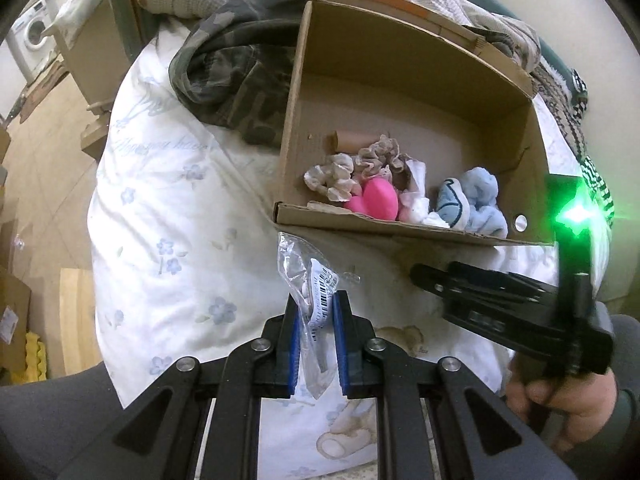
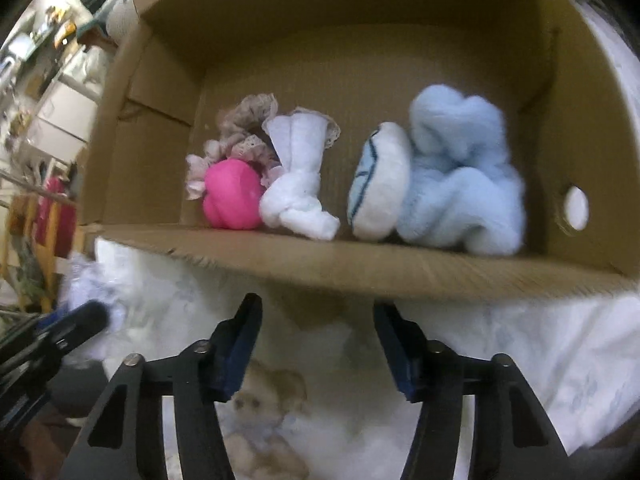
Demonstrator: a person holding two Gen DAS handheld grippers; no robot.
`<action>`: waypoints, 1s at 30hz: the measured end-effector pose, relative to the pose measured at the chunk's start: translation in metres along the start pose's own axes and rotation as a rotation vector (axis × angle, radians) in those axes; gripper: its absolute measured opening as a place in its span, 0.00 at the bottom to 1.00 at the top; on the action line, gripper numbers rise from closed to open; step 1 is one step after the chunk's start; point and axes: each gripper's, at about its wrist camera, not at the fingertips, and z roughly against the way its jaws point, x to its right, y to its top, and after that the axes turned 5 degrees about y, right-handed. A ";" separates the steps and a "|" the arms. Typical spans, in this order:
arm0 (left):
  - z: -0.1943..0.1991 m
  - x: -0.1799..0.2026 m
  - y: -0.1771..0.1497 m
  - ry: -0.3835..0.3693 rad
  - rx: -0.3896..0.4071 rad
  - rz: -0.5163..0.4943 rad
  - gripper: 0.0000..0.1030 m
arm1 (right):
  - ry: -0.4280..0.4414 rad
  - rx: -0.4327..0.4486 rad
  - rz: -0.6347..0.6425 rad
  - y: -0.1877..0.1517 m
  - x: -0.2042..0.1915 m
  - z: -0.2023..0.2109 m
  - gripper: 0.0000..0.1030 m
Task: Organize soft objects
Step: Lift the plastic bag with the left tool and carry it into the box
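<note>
A cardboard box (image 1: 404,52) stands on the bed, and in the right wrist view (image 2: 360,268) too. Inside lie a pink squishy toy (image 1: 378,200) (image 2: 232,196), a knotted white cloth (image 1: 414,196) (image 2: 298,184), a light blue plush (image 1: 474,204) (image 2: 452,184) and frilly scrunchies (image 1: 360,164) (image 2: 244,128). My left gripper (image 1: 316,308) is shut on a clear plastic packet with a barcode label (image 1: 310,284), held above the sheet in front of the box. My right gripper (image 2: 318,316) is open and empty, just short of the box's front wall; it also shows in the left wrist view (image 1: 424,276).
The bed has a white flowered sheet (image 1: 168,208). A camouflage garment (image 1: 236,68) lies left of the box and patterned bedding (image 1: 568,92) behind and to its right. A wooden cabinet (image 1: 96,52) and a washing machine (image 1: 32,36) stand off the bed's far left.
</note>
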 end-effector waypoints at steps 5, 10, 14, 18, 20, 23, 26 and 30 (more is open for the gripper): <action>-0.004 0.004 0.001 0.003 -0.005 0.003 0.13 | -0.015 -0.006 0.035 -0.001 -0.005 -0.008 0.17; -0.005 0.008 0.003 0.016 0.006 -0.002 0.13 | -0.005 0.014 0.062 -0.008 -0.015 0.002 0.09; -0.005 0.008 0.004 0.035 0.020 0.000 0.13 | 0.026 0.027 0.053 -0.016 -0.013 0.016 0.08; -0.004 0.006 0.004 0.060 0.038 0.005 0.13 | 0.008 0.062 0.029 -0.022 -0.009 0.035 0.08; -0.004 0.004 0.004 0.071 0.043 0.006 0.13 | -0.044 0.080 0.008 -0.020 -0.004 0.044 0.08; -0.002 0.003 0.003 0.081 0.051 0.008 0.13 | -0.009 0.076 -0.045 -0.024 0.008 0.053 0.08; 0.003 0.003 0.003 0.088 0.071 0.007 0.13 | 0.025 0.095 -0.066 -0.030 0.010 0.070 0.08; 0.018 0.006 0.002 0.079 0.117 -0.001 0.13 | 0.098 0.128 -0.076 -0.038 0.021 0.097 0.08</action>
